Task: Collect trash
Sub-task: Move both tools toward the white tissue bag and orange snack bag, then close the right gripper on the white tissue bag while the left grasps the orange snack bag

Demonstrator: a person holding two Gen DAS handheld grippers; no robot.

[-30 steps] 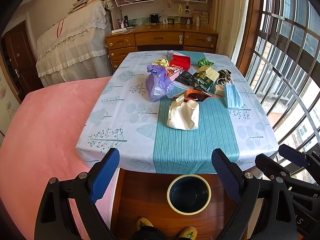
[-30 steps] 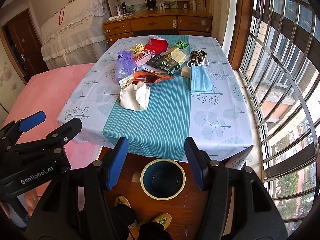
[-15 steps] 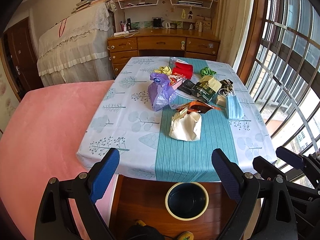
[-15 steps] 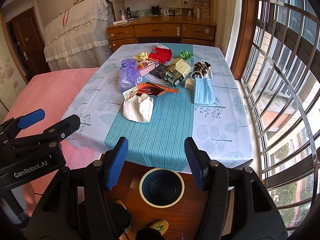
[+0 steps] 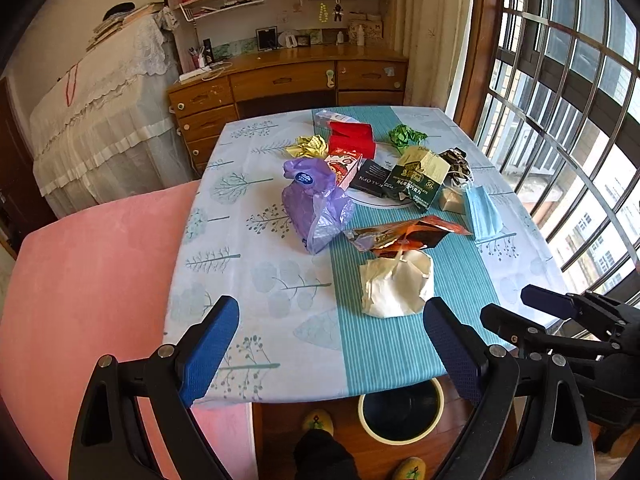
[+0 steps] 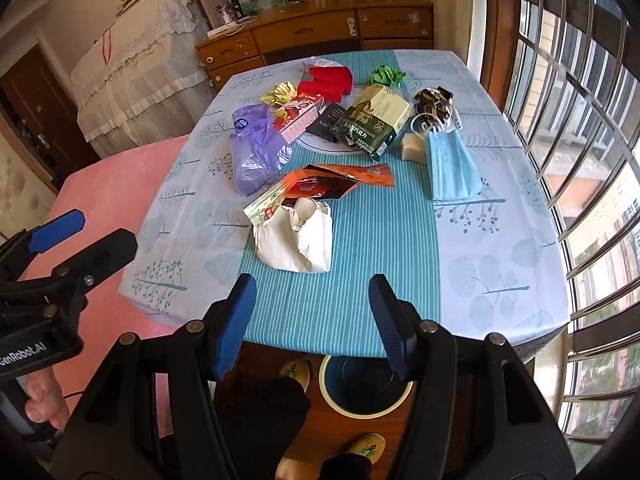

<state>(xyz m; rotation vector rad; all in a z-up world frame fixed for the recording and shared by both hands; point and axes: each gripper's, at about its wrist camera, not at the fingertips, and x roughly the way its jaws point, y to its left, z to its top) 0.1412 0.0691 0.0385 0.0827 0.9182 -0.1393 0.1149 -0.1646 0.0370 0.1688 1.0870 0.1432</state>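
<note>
Trash lies on the table [image 5: 256,280]: a crumpled white paper bag [image 5: 396,284] [image 6: 298,240], an orange foil wrapper [image 5: 408,234] [image 6: 320,184], a purple plastic bag [image 5: 316,204] [image 6: 256,152], a blue face mask [image 5: 482,212] [image 6: 452,168], a green chocolate box [image 5: 420,176] [image 6: 376,120], a red pack [image 5: 352,140] and crumpled green and yellow paper. My left gripper [image 5: 330,348] is open and empty over the table's near edge. My right gripper [image 6: 312,320] is open and empty, just short of the white bag. A round bin [image 5: 400,412] [image 6: 364,384] stands on the floor under the edge.
A pink bed [image 5: 80,300] lies left of the table. A wooden desk [image 5: 288,80] with shelves stands behind it. A barred window [image 5: 568,120] runs along the right. The person's slippered feet [image 6: 296,368] are beside the bin.
Both grippers have moved forward and up over the table's near edge, so the trash looks closer. Both stay open and empty.
</note>
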